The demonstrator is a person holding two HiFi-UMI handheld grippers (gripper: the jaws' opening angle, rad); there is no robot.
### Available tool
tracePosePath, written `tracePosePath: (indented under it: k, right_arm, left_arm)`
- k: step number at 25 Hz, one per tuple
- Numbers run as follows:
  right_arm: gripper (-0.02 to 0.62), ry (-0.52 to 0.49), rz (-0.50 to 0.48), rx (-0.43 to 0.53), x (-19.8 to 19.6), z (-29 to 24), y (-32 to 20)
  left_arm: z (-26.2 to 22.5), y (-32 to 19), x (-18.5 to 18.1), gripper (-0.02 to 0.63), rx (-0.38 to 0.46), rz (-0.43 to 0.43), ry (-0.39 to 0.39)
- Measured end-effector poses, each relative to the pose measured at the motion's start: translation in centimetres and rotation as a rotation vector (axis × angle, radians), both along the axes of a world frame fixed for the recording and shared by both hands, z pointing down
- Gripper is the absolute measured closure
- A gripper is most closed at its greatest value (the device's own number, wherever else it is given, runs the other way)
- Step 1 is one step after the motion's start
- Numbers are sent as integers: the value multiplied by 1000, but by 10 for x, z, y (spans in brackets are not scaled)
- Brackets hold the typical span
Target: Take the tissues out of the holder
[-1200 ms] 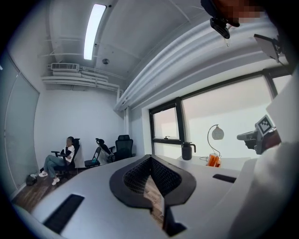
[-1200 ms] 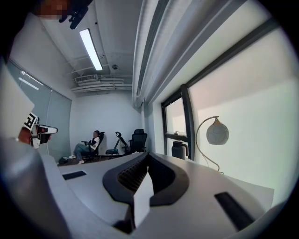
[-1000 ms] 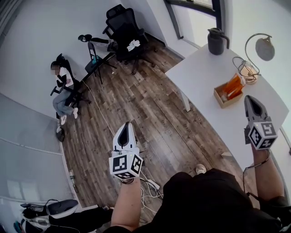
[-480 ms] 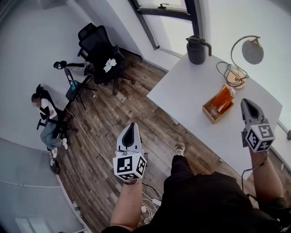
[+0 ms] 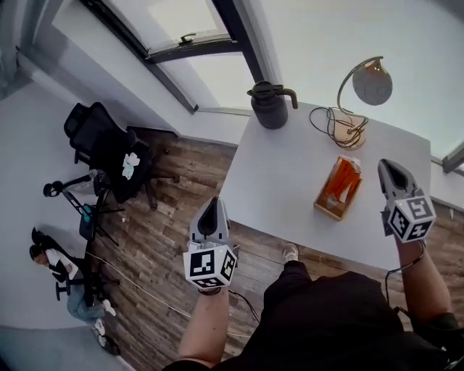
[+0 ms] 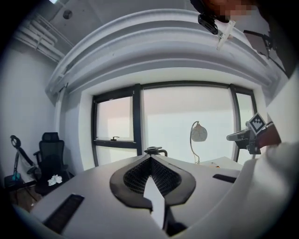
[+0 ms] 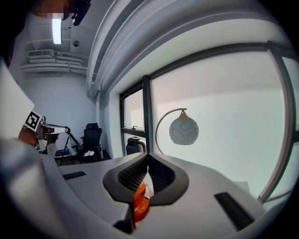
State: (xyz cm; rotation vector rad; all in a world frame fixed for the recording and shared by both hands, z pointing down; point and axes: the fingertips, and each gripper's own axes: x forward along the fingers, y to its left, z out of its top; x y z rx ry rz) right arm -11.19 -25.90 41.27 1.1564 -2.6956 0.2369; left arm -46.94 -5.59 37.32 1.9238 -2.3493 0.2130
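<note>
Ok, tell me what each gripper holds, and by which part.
Nothing. Left gripper and right gripper are both shut and empty; the tissues sit in the holder, untouched.

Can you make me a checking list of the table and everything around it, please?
Surface: white table, mostly bare.
Job's things: orange tissues pack standing in wooden holder, untouched.
Clutter: dark jug and lamp at the far edge.
Grippers: left gripper by the table's near edge, right gripper beside the holder, apart from it; both jaws shut, empty.
Cables: lamp cable coiled by the lamp's base.
Surroundings: wood floor, window, office chair, seated person.
</note>
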Motion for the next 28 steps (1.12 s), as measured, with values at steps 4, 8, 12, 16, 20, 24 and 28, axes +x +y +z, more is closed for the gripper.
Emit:
tracePosePath:
  k: [4,8,12,16,20,24,28]
  right_arm:
    - [589,22,88,-8,-12,2,-7]
    - [589,39,162,-20,-20,8,-12]
    - [589,29,251,-34,-18,5,-17]
    - [589,41,252,-18,-20,-2,-18]
    - [589,47,239,-24,-17,2,-21]
    - [589,65,226,-88,-12,27,-22]
    - [589,53,180,-109,-15,42,-25]
  left_arm:
    - [0,-64,-19,601,-3,159,-21]
    - [-3,-122,-37,602,13,264,-24]
    - [13,-166,-17,601,-6,386,11]
    - [34,-198,29,601,-38,519,51]
    - [41,-220,69,601,-45,596,68]
    - [39,-231,98,601,-42,624,68]
    - [44,-235,104,601,-66,598,103]
